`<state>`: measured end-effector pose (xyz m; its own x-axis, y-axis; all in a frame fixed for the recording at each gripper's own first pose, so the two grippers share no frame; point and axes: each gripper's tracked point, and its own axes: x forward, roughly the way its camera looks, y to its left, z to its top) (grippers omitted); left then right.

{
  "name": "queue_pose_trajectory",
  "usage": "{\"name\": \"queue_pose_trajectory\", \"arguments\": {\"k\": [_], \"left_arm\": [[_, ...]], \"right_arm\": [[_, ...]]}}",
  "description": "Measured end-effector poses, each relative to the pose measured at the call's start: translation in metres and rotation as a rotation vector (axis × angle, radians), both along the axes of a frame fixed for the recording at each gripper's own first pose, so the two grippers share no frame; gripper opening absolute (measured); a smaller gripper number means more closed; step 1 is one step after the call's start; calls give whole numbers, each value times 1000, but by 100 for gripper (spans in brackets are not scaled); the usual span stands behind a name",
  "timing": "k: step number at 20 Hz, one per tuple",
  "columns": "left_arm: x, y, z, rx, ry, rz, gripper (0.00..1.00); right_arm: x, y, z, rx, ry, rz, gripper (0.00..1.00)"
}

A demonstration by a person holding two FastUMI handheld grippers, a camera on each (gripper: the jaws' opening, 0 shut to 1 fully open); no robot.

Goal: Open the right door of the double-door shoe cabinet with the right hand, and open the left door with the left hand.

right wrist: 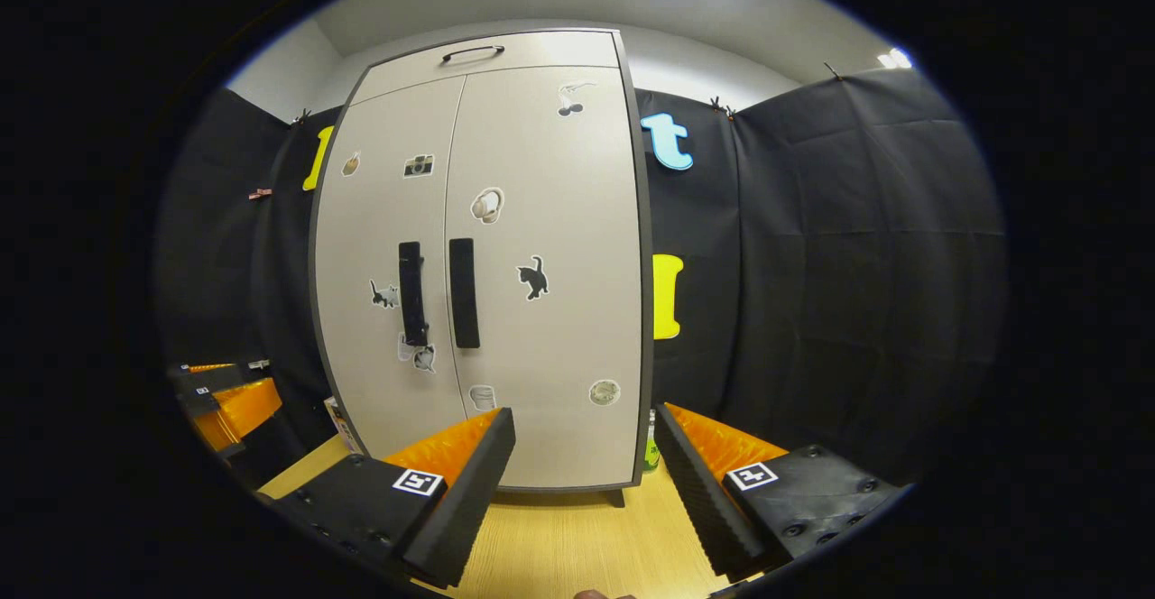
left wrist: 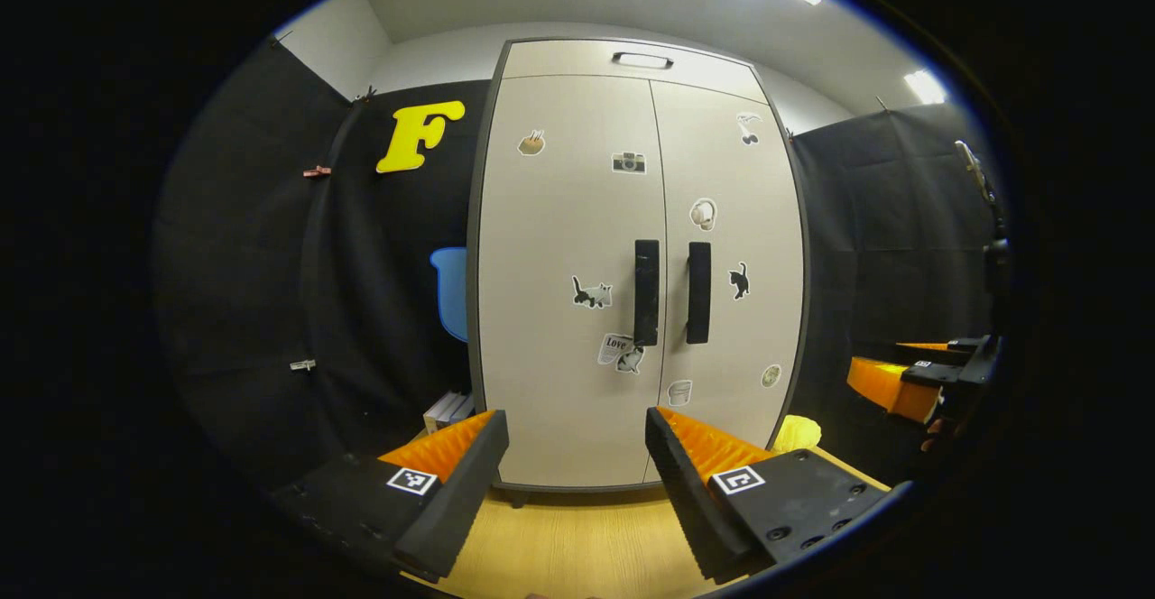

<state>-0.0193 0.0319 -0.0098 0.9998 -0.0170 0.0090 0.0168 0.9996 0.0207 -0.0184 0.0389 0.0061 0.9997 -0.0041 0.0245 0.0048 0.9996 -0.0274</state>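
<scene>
1. Here's the cabinet [left wrist: 632,265], standing upright on the wood floor [left wrist: 577,545] against the black wall, both doors flush and shut.
2. Left door [left wrist: 564,310] and right door [left wrist: 731,310] meet down the middle, with the two black handles side by side: left handle [left wrist: 646,292], right handle [left wrist: 698,292].
3. Stickers dot both doors, cats among them, and a top panel with its own slim handle [left wrist: 642,59] sits above.
4. Left gripper [left wrist: 577,455] hangs well short of the cabinet, fingers spread wide, nothing between them.
5. Right gripper [right wrist: 585,455], seen in its own view, is just the same: jaws wide apart, empty, apart from the doors, with the cabinet a little to its left.
6. From the left gripper view, the right gripper shows at the far right edge, orange and black.
7. A yellow thing [left wrist: 798,433] sits low by the cabinet's right corner; I can't tell what it is.
</scene>
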Motion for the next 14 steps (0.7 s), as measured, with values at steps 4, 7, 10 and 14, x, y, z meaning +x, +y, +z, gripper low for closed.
{"name": "queue_pose_trajectory", "arguments": {"k": [4, 7, 10, 14], "left_arm": [[-1, 5, -3, 5, 12, 0, 95], [-2, 11, -7, 4, 21, 5, 95], [-5, 17, -12, -2, 33, 13, 95], [-9, 34, -7, 5, 10, 63, 95]], "right_arm": [[1, 6, -3, -10, 15, 4, 98], [5, 11, -2, -2, 22, 7, 98], [10, 26, -1, 15, 37, 35, 98], [23, 47, 8, -4, 40, 77, 98]]}}
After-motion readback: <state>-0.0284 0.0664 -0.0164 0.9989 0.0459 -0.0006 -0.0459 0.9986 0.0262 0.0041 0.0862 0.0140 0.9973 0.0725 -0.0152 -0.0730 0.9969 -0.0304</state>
